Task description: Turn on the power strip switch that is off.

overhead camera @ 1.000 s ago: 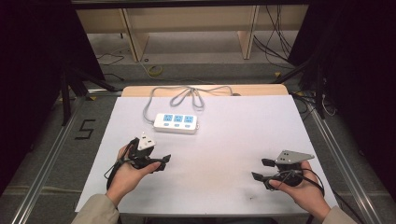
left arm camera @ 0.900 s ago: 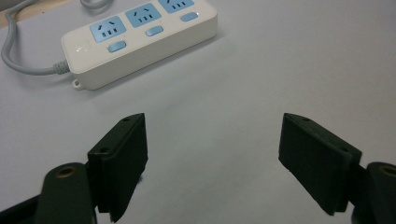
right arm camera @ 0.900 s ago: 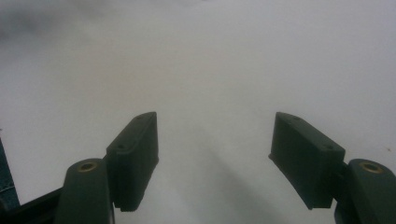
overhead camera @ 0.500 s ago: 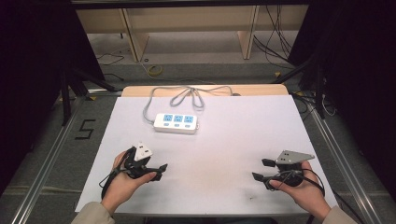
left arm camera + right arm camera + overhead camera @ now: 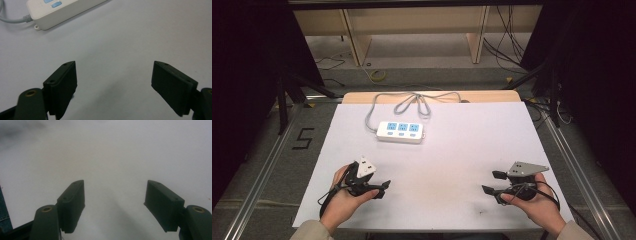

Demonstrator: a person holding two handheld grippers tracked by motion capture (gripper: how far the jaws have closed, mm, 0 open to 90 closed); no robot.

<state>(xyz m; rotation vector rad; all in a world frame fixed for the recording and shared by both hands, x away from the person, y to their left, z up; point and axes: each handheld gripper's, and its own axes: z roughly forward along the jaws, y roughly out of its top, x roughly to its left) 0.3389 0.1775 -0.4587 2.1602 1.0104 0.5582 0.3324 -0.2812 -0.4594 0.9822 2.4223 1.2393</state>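
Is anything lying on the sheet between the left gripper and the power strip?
Nothing visible does. Bare white table sheet separates the open left gripper from the white three-socket power strip; its grey cord coils off behind it, away from the gripper.

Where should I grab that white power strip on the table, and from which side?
Probably grip the power strip across its narrow width, jaws on its long front and back edges, coming down from above. It lies flat with its sockets up, so the sides are the graspable faces. Take it near the right end, away from the cable. The left gripper is nearer and open.
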